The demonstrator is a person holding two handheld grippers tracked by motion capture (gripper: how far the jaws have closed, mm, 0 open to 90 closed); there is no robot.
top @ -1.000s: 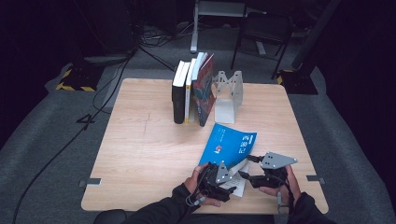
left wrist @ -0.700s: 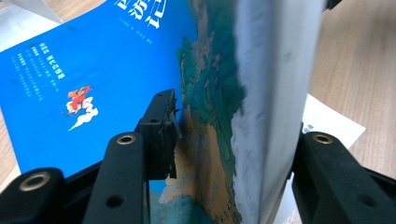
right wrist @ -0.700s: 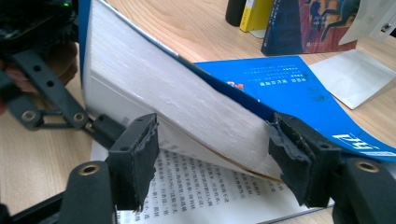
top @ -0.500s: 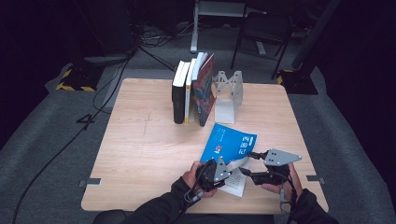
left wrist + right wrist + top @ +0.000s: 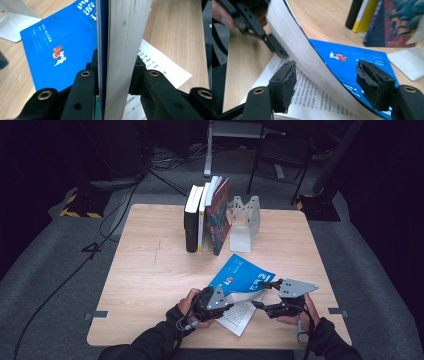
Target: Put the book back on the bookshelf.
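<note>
left gripper clamped on blue book's lifted pages, right gripper agape alongside

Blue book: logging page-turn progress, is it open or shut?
Open. The left gripper lifts the blue book's cover and pages off a printed page.

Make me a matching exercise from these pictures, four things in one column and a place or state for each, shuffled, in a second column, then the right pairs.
Things:
1. left gripper
2. right gripper
3. blue book
4. metal bookend

Places or states:
A. stands at the far side of the table, right of the upright books
B. open, fingers either side of the curved page block
C. shut on the cover and pages
D. lies partly opened near the table's front edge

Pairs: 1-C, 2-B, 3-D, 4-A
</note>
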